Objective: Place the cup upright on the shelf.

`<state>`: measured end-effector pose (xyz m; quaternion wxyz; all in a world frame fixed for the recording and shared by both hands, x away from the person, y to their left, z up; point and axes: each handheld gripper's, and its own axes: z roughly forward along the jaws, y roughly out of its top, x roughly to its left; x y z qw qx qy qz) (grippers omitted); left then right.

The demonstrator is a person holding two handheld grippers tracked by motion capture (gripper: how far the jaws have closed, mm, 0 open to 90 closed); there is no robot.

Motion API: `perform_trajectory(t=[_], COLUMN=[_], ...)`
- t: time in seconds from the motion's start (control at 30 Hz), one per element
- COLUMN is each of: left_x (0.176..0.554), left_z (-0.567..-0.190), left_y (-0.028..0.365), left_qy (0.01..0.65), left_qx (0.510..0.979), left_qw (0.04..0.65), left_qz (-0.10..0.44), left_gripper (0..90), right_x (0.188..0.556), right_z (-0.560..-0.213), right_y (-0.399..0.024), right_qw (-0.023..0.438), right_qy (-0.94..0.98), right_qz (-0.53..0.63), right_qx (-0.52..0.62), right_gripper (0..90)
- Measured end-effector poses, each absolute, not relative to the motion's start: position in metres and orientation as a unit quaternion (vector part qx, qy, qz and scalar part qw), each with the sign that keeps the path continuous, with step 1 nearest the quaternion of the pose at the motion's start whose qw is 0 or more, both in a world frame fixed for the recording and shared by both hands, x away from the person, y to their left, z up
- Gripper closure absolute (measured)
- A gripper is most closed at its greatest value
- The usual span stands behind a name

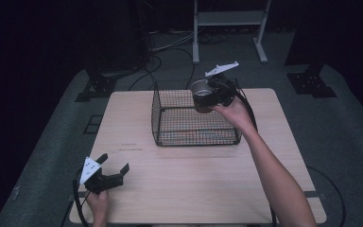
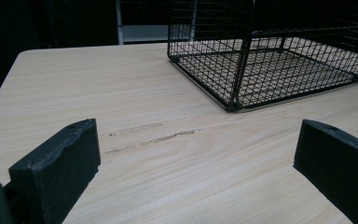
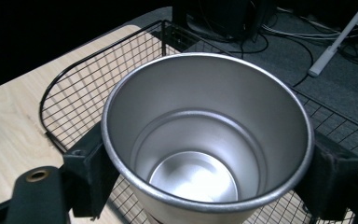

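Dark room, pale wooden desk (image 1: 194, 179): the right hand-held gripper (image 1: 216, 93) clamps a steel cup (image 3: 205, 140) just under its rim above the wire basket (image 1: 170, 137). It looks light, rigid and slick, so that two-sided squeeze on the wall seems right. The left hand-held gripper (image 1: 113, 163) rests spread wide, gripping nothing.

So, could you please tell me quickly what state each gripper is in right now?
Left gripper: open, holding nothing, low over the table.
Right gripper: closed on the metal cup, held above the wire basket.
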<state>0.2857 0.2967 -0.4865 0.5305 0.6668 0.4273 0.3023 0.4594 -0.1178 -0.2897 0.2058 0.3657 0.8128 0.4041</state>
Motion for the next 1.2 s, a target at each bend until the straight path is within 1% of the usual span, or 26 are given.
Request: perform_trajectory(t=[0.3, 0.57, 0.77, 0.9, 0.97, 1.2], left_x=[0.286, 0.286, 0.285, 0.286, 0.286, 0.286], left_z=[-0.487, -0.486, -0.486, -0.486, -0.486, -0.486], left_y=[0.297, 0.298, 0.299, 0.299, 0.298, 0.298], left_qy=[0.428, 0.428, 0.428, 0.428, 0.429, 0.428], left_qx=[0.667, 0.666, 0.666, 0.666, 0.664, 0.665], left_qw=[0.531, 0.531, 0.531, 0.531, 0.534, 0.534], left_qz=[0.302, 0.302, 0.301, 0.301, 0.301, 0.300], left_gripper=[0.0, 0.0, 0.0, 0.0, 0.0, 0.0], right_x=[0.480, 0.499, 0.512, 0.516, 0.520, 0.527], right_z=[-0.296, -0.315, -0.328, -0.333, -0.340, -0.357], right_y=[-0.114, -0.108, -0.104, -0.103, -0.101, -0.099], right_qw=[0.201, 0.198, 0.186, 0.183, 0.173, 0.176], right_qy=[0.806, 0.808, 0.806, 0.808, 0.812, 0.821], right_qz=[0.397, 0.373, 0.368, 0.364, 0.360, 0.336], right_qx=[0.390, 0.410, 0.424, 0.426, 0.426, 0.427], right_gripper=[17.9, 17.9, 17.9, 17.9, 17.8, 17.9])
